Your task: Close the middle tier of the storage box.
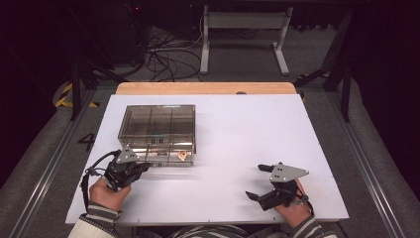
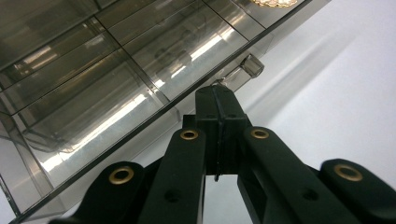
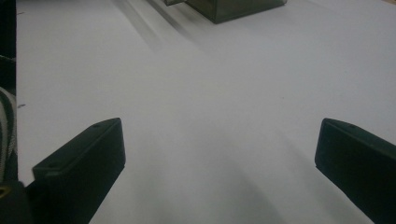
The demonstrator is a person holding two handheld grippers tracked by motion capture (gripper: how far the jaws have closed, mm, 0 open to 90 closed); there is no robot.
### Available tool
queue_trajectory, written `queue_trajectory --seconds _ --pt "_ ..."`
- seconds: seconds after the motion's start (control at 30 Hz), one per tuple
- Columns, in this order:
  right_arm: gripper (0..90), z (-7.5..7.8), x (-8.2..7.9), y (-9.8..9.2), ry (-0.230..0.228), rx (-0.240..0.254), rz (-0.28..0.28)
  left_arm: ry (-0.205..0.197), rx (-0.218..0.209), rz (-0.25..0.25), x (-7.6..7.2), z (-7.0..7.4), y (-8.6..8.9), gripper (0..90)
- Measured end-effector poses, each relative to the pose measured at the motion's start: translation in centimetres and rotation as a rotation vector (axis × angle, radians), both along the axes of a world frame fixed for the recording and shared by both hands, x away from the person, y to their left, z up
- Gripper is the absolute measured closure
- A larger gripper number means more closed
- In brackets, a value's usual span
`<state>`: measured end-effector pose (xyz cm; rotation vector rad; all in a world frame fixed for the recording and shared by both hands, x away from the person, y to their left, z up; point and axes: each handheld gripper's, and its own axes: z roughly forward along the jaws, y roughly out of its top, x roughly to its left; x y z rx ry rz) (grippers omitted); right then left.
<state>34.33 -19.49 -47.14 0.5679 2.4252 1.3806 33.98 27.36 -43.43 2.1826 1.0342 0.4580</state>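
The left gripper point(image 2: 218, 100) is pressing its jaws together just before the clear box's point(image 1: 157, 130) latch tab point(image 2: 243, 71); the right gripper point(image 3: 219, 149) is holding its jaws wide apart over bare white surface point(image 3: 210, 84).

A single digit, "4" point(image 1: 86, 141), can be read on the grey floor point(image 1: 44, 148) to the left of the worktop point(image 1: 257, 129), beside its left edge and level with the clear box point(image 1: 157, 134). It is dark and painted or stuck flat on the floor. No other writing, label or brand can be made out on the box, the worktop or anything else.
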Motion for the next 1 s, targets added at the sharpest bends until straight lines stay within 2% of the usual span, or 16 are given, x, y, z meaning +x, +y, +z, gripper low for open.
queue_trajectory --seconds 0.07,0.1,0.23,0.3,0.37,0.5,0.53,0.6,0.63,0.7,0.83,1.0 --pt "2.2 0.0 0.0 0.0 0.000 -0.001 0.000 -0.010 0.003 0.002 0.2 0.0 0.1 89.6" --pt "2.2 0.0 0.0 0.0 0.001 -0.001 0.000 -0.002 -0.011 0.005 0.3 0.0 0.1 89.6" --pt "2.2 0.0 0.0 0.0 0.001 -0.004 -0.001 -0.014 -0.029 0.013 0.6 0.0 0.3 89.6" --pt "2.2 0.0 0.0 0.0 0.001 -0.005 -0.001 -0.026 -0.019 0.010 0.9 0.0 0.5 89.6" --pt "2.2 0.0 0.0 0.0 0.001 -0.005 0.000 -0.015 -0.042 0.017 0.9 -0.1 0.5 89.5" --pt "2.2 0.0 0.0 0.0 0.001 -0.005 -0.001 -0.031 -0.038 0.021 1.3 -0.1 0.6 89.5" --pt "2.2 0.0 0.0 0.0 0.000 -0.005 -0.001 -0.022 -0.048 0.023 1.3 -0.1 0.5 89.5" --pt "2.2 0.0 0.0 0.0 0.001 -0.005 -0.001 -0.030 -0.046 0.031 1.5 -0.2 0.6 89.6" --pt "2.2 0.0 0.0 0.0 0.000 -0.005 0.000 -0.021 -0.061 0.035 1.5 -0.3 0.6 89.5" --pt "2.2 0.0 0.0 0.0 0.000 -0.005 0.000 -0.038 -0.043 0.039 1.7 -0.2 0.8 89.5" --pt "2.2 0.0 0.0 0.0 0.000 -0.006 0.000 -0.035 -0.097 0.042 1.9 -0.3 0.9 89.5" --pt "2.2 0.0 0.0 0.1 0.001 -0.006 -0.001 -0.042 -0.097 0.049 2.2 -0.5 0.9 89.5"
